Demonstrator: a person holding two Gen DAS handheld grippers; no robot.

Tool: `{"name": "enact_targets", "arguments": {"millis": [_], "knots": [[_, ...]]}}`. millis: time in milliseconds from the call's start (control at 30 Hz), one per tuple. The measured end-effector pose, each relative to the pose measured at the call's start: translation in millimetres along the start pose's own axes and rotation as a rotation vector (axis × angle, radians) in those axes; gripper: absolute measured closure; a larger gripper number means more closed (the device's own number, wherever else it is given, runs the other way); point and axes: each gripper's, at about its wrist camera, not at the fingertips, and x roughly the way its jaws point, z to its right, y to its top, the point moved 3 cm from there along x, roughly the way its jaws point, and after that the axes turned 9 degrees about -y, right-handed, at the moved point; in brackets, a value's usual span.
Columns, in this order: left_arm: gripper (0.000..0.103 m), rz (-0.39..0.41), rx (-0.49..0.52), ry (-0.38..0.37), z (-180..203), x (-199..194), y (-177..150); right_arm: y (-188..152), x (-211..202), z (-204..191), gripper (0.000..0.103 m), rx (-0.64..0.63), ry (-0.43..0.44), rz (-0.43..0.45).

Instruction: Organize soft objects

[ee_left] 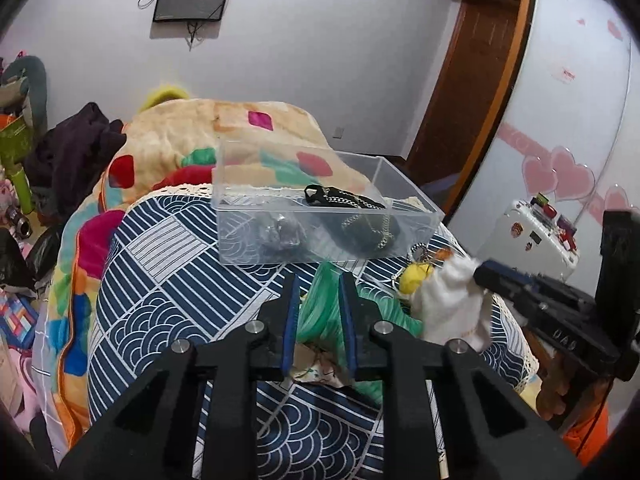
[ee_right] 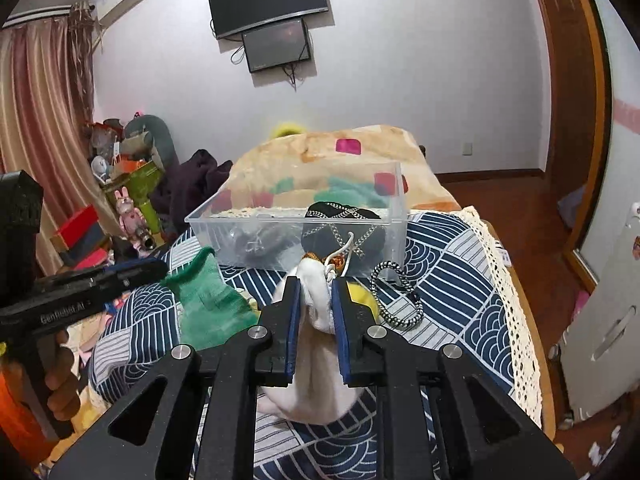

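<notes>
Left to right across the bed: the left gripper (ee_left: pixel 318 280) has its blue-padded fingers (ee_left: pixel 290 320) closed on a green knitted cloth (ee_left: pixel 320 316), which bunches between the pads and spills onto the blue-and-white patterned bedspread (ee_left: pixel 168 280); the right wrist view shows the same cloth (ee_right: pixel 208 304) held up from the left. Ahead stands a clear plastic box (ee_left: pixel 320 204) on the bedspread, backed by a colourful blanket (ee_left: pixel 192 128) — inside it lie a grey object (ee_left: pixel 282 232) to the left and a black pouch with metal chains (ee_left: pixel 360 224) to the right. Just in front of the box's right corner sit a yellow ball (ee_left: pixel 414 278) and a black-and-white braided loop (ee_right: pixel 394 300). The right gripper (ee_right: pixel 316 280) pinches a white drawstring pouch (ee_right: pixel 316 308) between its pads, near the box's front wall.
</notes>
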Motion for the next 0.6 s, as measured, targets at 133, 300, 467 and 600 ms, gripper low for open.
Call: {"name": "enact_targets", "arguments": {"millis": [133,300,467,600], "knots": [[0.082,-0.051,-0.022,-0.038,-3,5,-6,-7,13,2,0.066,0.005,-0.015,-0.077],[0.044,-0.104,-0.001,-0.039,5,17,-21,-21,13,6,0.036,0.01,-0.043,-0.101],[0.021,-0.158,-0.048,-0.086,9,29,-38,-39,24,9,0.032,0.005,-0.057,-0.181],[0.017,-0.208,-0.054,-0.076,8,43,-52,-52,35,11,0.04,0.013,-0.059,-0.234]]}}
